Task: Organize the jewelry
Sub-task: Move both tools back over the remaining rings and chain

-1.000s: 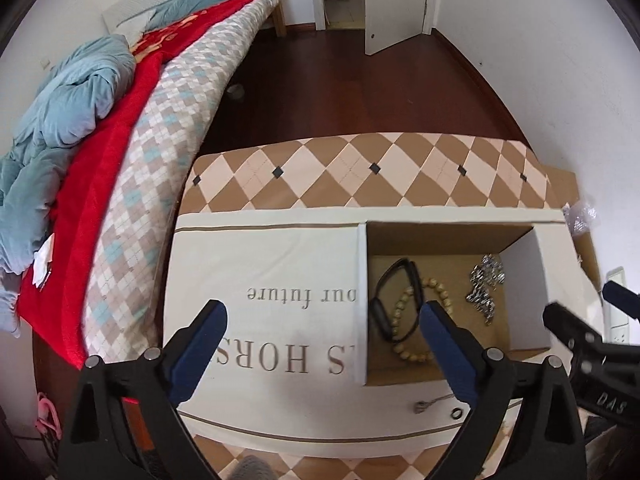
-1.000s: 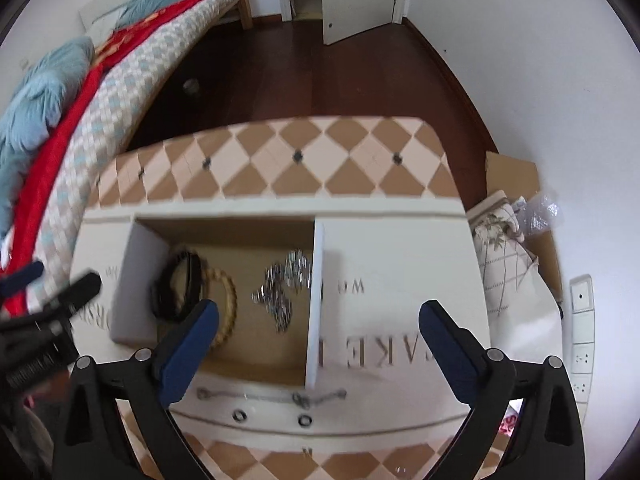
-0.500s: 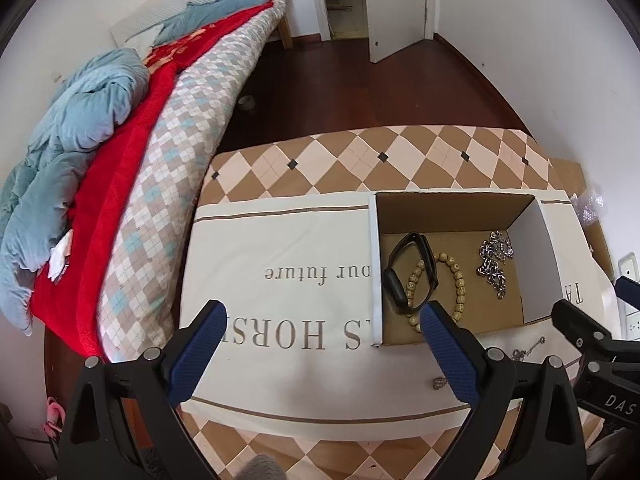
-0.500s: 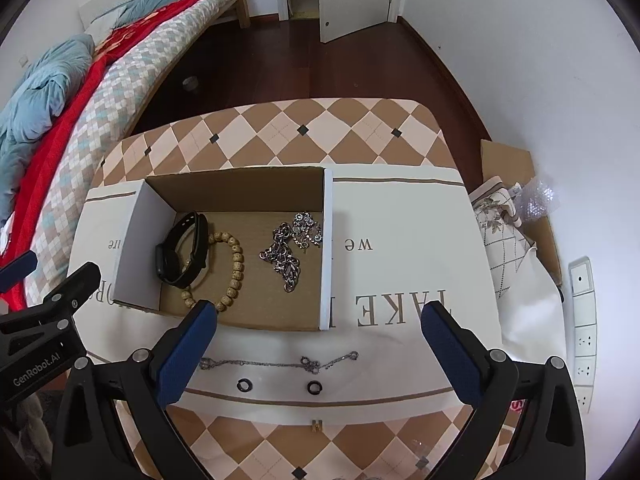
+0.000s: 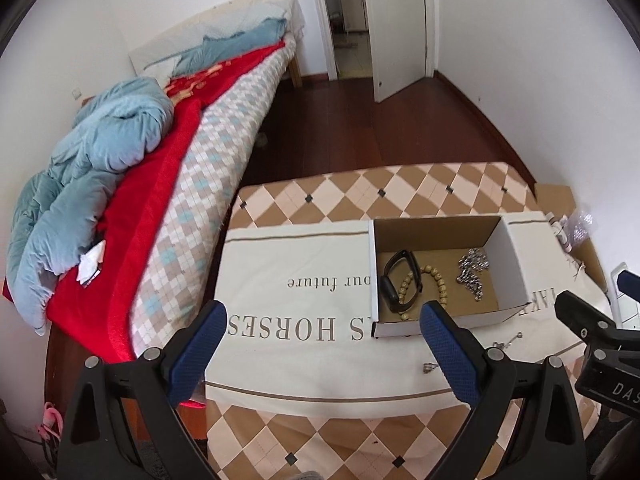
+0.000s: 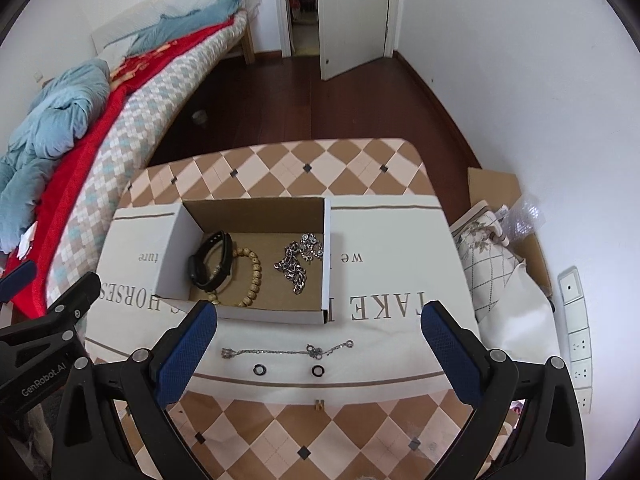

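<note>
Meanwhile, both claws (image 5: 324,344) (image 6: 318,350) wide, empty.

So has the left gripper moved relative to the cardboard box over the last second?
Yes. The left gripper has pulled up and back from the cardboard box, which now looks smaller and farther, with more of the table showing.

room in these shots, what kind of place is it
Most likely a home bedroom: a bed with a rumpled blue duvet stands beside the cloth-covered table, and an open door leads off a wooden floor.
</note>
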Demonstrator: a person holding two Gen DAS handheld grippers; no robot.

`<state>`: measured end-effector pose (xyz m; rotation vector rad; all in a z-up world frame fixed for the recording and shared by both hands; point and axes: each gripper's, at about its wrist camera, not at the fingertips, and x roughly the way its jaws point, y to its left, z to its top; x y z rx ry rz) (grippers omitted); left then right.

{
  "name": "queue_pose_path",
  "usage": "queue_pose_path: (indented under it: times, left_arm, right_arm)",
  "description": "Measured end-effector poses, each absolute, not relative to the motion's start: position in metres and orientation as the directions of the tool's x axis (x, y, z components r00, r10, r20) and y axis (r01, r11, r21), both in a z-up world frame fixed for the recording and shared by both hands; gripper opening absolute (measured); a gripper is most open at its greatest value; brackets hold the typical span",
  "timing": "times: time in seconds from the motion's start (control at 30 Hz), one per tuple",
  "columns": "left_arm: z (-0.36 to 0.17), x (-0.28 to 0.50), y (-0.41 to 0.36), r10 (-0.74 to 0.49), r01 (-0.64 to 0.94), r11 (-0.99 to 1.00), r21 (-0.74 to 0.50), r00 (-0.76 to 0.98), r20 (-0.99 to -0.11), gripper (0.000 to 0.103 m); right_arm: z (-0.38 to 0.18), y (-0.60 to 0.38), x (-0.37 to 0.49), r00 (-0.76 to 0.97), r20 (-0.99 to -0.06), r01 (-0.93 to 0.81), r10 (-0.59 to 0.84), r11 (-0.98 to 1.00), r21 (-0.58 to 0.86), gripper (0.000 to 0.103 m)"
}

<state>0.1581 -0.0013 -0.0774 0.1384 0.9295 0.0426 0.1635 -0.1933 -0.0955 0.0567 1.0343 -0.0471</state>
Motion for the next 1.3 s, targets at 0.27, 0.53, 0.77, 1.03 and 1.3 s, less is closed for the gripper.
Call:
queue_pose_path:
  times: [0.27,0.53,0.77,1.03,1.3]
  left_arm:
    - [-0.042,0.126,0.001,0.068,0.025,0.993,0.112,0.655,-0.753,0.099]
    - [-0.037,0.101,0.001,0.095,0.007,0.991,0.133,0.666,-0.74,0.099]
    - [-0.088,0.114,-0.003,0.155,-0.025,0.984,0.177,0.612,-0.775,0.099]
    - [-0.152,0.14,-0.007,0.277,-0.052,0.954,0.294,0.526,-0.804,0.099]
    - [-0.184,0.15,-0.003,0.291,-0.029,0.949,0.314,0.463,-0.837,0.099]
  right_arm:
    - [-0.064,-0.191,0.131,0.563,-0.826,0.059,0.005,0.997,0.046,0.103]
    - [-0.049,-0.199,0.1,0.615,-0.788,0.059,0.032,0.994,0.087,0.103]
    - [-0.122,-0.249,0.1,0.508,-0.861,0.179,0.013,0.976,0.121,0.059]
    - [-0.207,-0.257,0.118,0.414,-0.897,0.167,0.152,0.956,0.239,0.058]
    - [-0.241,-0.206,0.143,0.367,-0.922,0.055,0.119,0.987,0.149,0.058]
